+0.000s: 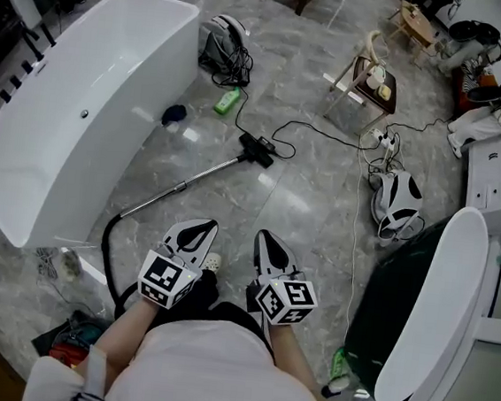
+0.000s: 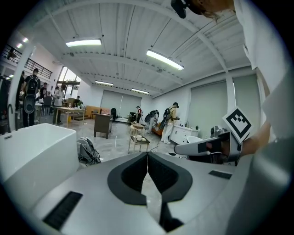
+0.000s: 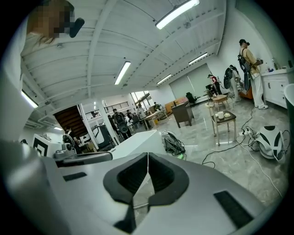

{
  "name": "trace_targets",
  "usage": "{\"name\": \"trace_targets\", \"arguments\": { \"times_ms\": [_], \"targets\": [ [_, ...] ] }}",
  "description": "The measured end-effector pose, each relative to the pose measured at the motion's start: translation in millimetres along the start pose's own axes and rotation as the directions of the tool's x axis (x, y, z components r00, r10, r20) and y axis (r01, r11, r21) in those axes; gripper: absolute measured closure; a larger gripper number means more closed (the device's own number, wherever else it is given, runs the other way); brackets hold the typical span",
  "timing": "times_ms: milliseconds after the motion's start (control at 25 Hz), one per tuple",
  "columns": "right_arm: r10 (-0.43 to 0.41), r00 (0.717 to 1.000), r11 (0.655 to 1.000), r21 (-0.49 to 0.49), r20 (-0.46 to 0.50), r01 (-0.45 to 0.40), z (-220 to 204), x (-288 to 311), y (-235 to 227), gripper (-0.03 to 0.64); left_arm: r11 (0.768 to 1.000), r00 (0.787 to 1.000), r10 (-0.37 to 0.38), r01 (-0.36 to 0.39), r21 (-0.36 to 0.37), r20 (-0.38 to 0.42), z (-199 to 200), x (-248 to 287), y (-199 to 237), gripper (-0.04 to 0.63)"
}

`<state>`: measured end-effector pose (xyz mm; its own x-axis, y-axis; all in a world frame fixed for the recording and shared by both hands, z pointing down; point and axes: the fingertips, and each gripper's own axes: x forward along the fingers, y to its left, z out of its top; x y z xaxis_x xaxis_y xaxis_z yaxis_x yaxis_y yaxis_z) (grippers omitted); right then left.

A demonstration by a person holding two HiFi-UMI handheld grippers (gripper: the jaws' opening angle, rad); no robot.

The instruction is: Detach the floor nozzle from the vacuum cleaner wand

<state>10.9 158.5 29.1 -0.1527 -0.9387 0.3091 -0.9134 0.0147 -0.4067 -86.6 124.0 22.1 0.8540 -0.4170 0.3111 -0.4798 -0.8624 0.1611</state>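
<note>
The vacuum's silver wand (image 1: 186,182) lies slanted on the marble floor. Its black floor nozzle (image 1: 258,149) is attached at the far end, and a black hose (image 1: 107,244) curls from the near end. My left gripper (image 1: 201,226) and right gripper (image 1: 267,240) are held side by side near my body, short of the wand and touching nothing. In both gripper views the jaws meet with nothing between them: left gripper (image 2: 147,158), right gripper (image 3: 147,158). The nozzle is hidden in both gripper views.
A long white bathtub (image 1: 82,106) stands at the left, close to the wand. A green bottle (image 1: 228,102) and a dark backpack unit (image 1: 222,45) lie beyond the nozzle. A small stool (image 1: 365,83), cables with a power strip (image 1: 383,140), a white-and-black machine (image 1: 395,201) and a white oval panel (image 1: 435,304) fill the right side.
</note>
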Motion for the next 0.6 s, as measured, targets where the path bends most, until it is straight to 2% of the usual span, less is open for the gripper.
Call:
{"name": "trace_targets", "arguments": {
  "times_ms": [240,600],
  "targets": [
    [-0.033,0.999,0.999,0.002,0.040,0.033,12.4,20.0,-11.5,0.601,0.999,0.999,-0.040,0.041,0.028,-0.006,6.4,23.4,20.6,0.584],
    [-0.068,0.998,0.997,0.026,-0.002,0.068,8.7,29.5,-42.3,0.601,0.998,0.997,-0.058,0.058,-0.006,-0.047,-5.9,42.1,23.4,0.584]
  ]
}}
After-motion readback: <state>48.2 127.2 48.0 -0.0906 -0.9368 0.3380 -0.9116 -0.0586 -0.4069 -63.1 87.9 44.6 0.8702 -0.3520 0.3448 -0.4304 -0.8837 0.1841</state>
